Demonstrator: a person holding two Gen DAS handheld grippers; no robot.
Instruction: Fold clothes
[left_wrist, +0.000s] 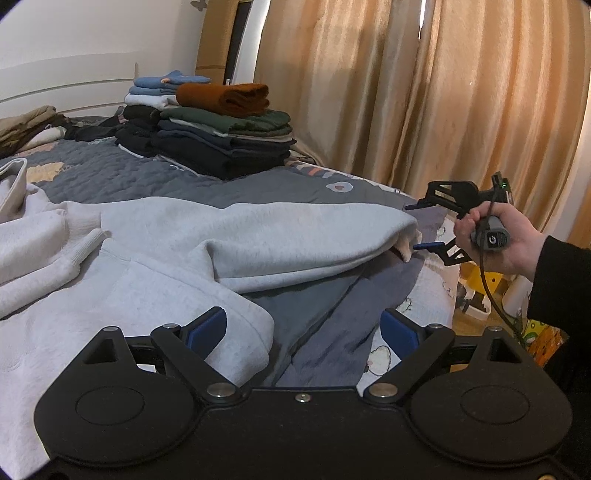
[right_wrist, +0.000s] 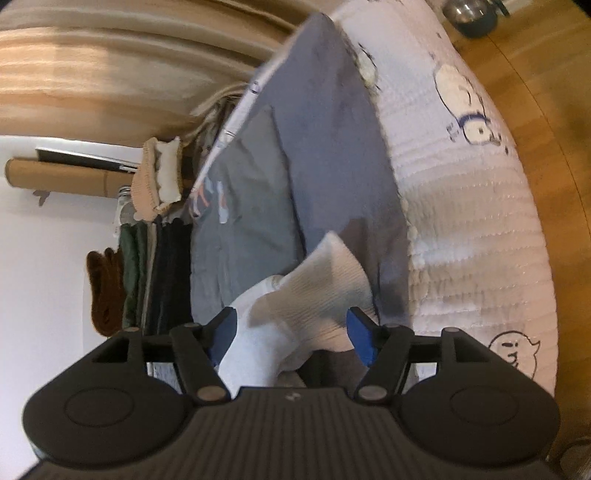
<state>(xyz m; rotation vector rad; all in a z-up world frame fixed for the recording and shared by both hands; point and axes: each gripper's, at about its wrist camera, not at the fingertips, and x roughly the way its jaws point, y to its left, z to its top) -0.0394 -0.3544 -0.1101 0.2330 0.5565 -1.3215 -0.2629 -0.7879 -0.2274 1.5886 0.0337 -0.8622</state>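
Item 1, nearest: my left gripper (left_wrist: 301, 330), black frame with blue pads, fingers spread wide and holding nothing. It hovers over the near hem of the sweatshirt.

Item 2: pale grey fleece sweatshirt (left_wrist: 155, 280), spread loosely across the bed, ribbed cuffs bunched at the left, one sleeve stretched out to the right toward my other tool.

Item 3: grey-blue sheet (left_wrist: 332, 325) lying under the sweatshirt, on top of a white quilted bedspread with cartoon prints (left_wrist: 432, 288).

Item 4: my right gripper (left_wrist: 417, 227), held in my right hand (left_wrist: 506, 240), black sleeve (left_wrist: 557, 295) at the wrist. Its blue-tipped fingers stand apart at the end of the stretched sleeve. In the right wrist view the white ribbed cuff (right_wrist: 317, 291) lies between the spread fingers, not pinched.

Item 5: grey quilted cover (left_wrist: 122, 170) beyond the sweatshirt.

Item 6: stack of folded clothes (left_wrist: 218, 122), dark garments below, green above, a rust-brown knit and blue pieces on top.

Item 7, farthest: peach-coloured curtains (left_wrist: 424, 85) and white wall (left_wrist: 92, 33).
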